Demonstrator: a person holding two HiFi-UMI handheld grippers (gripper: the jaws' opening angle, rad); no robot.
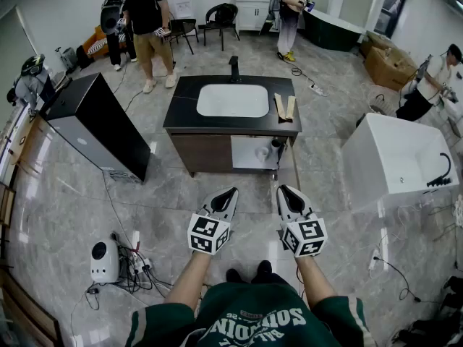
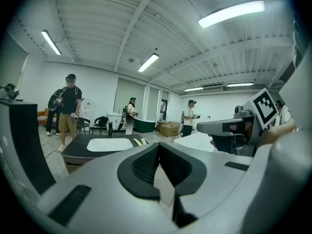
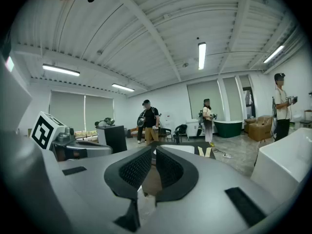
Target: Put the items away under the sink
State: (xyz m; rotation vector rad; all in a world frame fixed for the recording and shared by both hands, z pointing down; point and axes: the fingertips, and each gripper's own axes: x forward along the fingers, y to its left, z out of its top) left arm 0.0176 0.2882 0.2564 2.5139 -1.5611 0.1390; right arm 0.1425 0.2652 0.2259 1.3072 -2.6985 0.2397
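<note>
The sink cabinet (image 1: 184, 96) stands ahead with a black top, a white basin (image 1: 232, 100) and a black tap (image 1: 234, 67). Two wooden sticks (image 1: 284, 107) lie on the top's right side. Below, the right compartment (image 1: 244, 163) is open and white inside, with a pale round item (image 1: 263, 152) in it. My left gripper (image 1: 230, 191) and right gripper (image 1: 283, 190) hang side by side well short of the cabinet, both shut and empty. In the left gripper view the jaws (image 2: 158, 147) point towards the basin (image 2: 109, 144). In the right gripper view the jaws (image 3: 153, 152) point at the sticks (image 3: 204, 152).
A tall black cabinet (image 1: 101, 125) stands to the left and a white bathtub (image 1: 398, 157) to the right. A white device with cables (image 1: 105, 261) lies on the floor at my left. Several people stand at the back of the room.
</note>
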